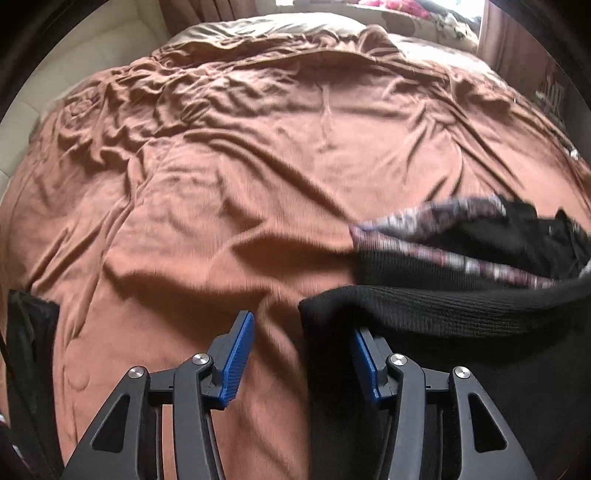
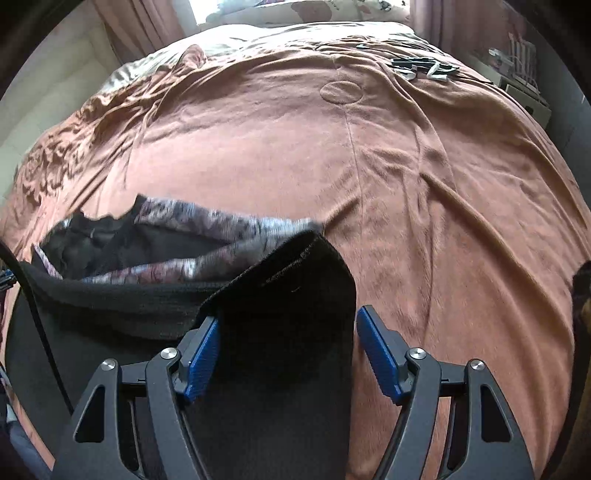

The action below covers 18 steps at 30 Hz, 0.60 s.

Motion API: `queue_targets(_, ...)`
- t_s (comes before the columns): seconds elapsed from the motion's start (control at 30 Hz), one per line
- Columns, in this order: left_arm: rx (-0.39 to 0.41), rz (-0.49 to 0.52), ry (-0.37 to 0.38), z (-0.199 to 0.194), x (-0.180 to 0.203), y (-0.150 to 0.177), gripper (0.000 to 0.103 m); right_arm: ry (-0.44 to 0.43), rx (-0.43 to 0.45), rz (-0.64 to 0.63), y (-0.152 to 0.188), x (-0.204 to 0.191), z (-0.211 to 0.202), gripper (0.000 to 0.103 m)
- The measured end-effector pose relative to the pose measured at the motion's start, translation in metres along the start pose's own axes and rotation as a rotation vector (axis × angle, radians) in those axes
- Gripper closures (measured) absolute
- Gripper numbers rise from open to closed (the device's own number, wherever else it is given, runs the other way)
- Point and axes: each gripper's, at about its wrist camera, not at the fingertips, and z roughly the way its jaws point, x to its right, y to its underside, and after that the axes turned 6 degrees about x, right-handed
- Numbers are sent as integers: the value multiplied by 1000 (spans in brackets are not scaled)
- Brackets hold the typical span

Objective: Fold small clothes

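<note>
A black knit garment [image 1: 461,314] with a patterned grey-purple lining band [image 1: 443,218] lies on the brown bedspread [image 1: 240,166]. My left gripper [image 1: 301,339] is open; the garment's left edge drapes over its right finger. In the right wrist view the same garment [image 2: 147,295] lies at left, with a black folded flap [image 2: 295,314] between the fingers of my right gripper [image 2: 288,332], which is open. The patterned band [image 2: 221,225] shows behind the flap.
The wrinkled bedspread [image 2: 406,184] covers the whole bed. Small black and white items [image 2: 421,66] lie at its far right. A white nightstand [image 2: 524,92] stands beside the bed. Pillows [image 1: 424,33] and curtains are at the head. Dark cloth [image 1: 29,332] hangs at left.
</note>
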Motion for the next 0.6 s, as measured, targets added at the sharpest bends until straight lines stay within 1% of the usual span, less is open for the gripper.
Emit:
queue_targets(0.07, 32, -36, 14, -1, -3, -7, 55, -16, 12, 24, -5, 6, 4, 43)
queue_targets(0.1, 49, -56, 26, -2, -5, -10, 55, -20, 17, 34, -7, 8, 6, 45)
queue_targets(0.17, 84, -74, 28, -8, -7, -16, 55, -34, 33, 64, -9, 14, 7, 52)
queue_targets(0.23, 123, -99, 43, -16, -11, -19, 55, -48, 56, 86, -10, 19, 5, 56)
queue_targets(0.3, 142, -124, 53, -22, -17, -20, 55, -59, 76, 102, -10, 23, 1, 59)
queue_targets(0.43, 133, -146, 92, -24, -23, -17, 55, -92, 73, 120, -4, 28, -5, 59)
queue_targets(0.6, 76, -129, 114, -6, -16, -10, 56, -98, 39, 120, 0, 31, 3, 59)
